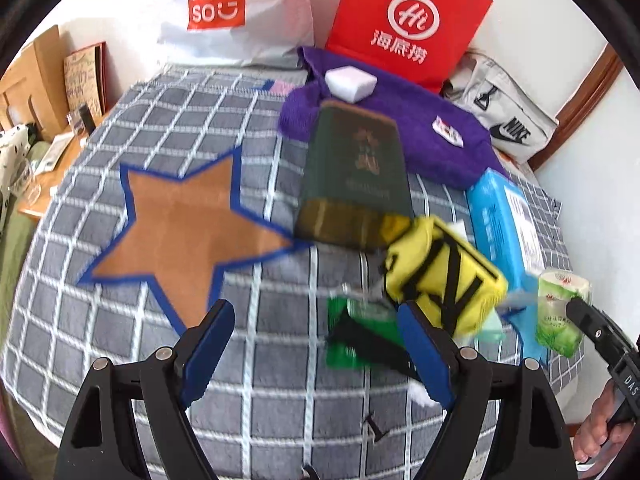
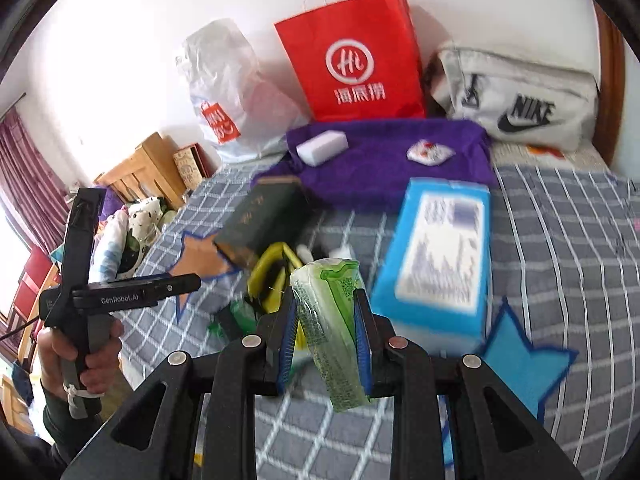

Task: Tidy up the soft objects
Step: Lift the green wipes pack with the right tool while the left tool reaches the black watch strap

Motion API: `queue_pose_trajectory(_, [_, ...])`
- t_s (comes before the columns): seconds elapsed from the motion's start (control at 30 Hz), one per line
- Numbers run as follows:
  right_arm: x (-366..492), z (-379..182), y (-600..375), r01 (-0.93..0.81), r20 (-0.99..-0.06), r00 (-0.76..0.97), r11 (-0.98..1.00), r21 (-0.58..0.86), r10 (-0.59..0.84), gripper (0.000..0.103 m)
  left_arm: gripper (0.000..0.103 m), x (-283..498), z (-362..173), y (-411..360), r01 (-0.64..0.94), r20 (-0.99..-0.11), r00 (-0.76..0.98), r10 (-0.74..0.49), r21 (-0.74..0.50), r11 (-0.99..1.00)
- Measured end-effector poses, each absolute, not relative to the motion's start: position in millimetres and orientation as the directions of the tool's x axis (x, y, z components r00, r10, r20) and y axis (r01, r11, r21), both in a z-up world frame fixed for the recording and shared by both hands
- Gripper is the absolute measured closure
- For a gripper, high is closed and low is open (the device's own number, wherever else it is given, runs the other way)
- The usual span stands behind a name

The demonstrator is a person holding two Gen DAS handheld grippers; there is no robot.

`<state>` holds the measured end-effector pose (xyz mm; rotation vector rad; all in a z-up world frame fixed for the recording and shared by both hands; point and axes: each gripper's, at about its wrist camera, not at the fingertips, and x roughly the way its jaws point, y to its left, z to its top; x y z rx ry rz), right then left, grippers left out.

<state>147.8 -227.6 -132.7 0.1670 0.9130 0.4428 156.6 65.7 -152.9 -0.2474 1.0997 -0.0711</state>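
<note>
My right gripper (image 2: 325,304) is shut on a green-and-white tissue pack (image 2: 328,328) and holds it above the checked bed cover; the pack also shows in the left wrist view (image 1: 562,312). My left gripper (image 1: 316,320) is open and empty, just left of a yellow soft cube with black straps (image 1: 440,276). A green packet (image 1: 356,332) lies by its right finger. A purple towel (image 1: 400,128) with a white sponge (image 1: 350,82) lies at the back. An orange star mat (image 1: 180,232) lies to the left, a blue star mat (image 2: 520,364) to the right.
A dark green book (image 1: 356,184) and a blue box (image 1: 504,216) lie by the cube. A red paper bag (image 1: 404,20), a white Miniso bag (image 1: 224,4) and a grey Nike bag (image 2: 516,100) stand against the wall. Wooden furniture (image 1: 32,80) is at the left.
</note>
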Motion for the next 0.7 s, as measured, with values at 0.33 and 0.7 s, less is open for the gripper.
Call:
queue_pose_trajectory(0.33, [124.7, -188.1, -255.9, -0.195, -0.797, 0.478, 0.929, 0.314, 0.370, 0.076, 0.022, 132.4, -172.5, 23.3, 0.012, -0.883, 0.383, -0.273, -0.291, 0.957])
queue_pose_trajectory(0.7, [123.9, -205.9, -269.7, -0.172, -0.790, 0.482, 0.925, 0.339, 0.380, 0.072, 0.051, 143.3, -192.3, -1.9, -0.032, -0.893, 0.381, -0.240, -0.272, 0.962])
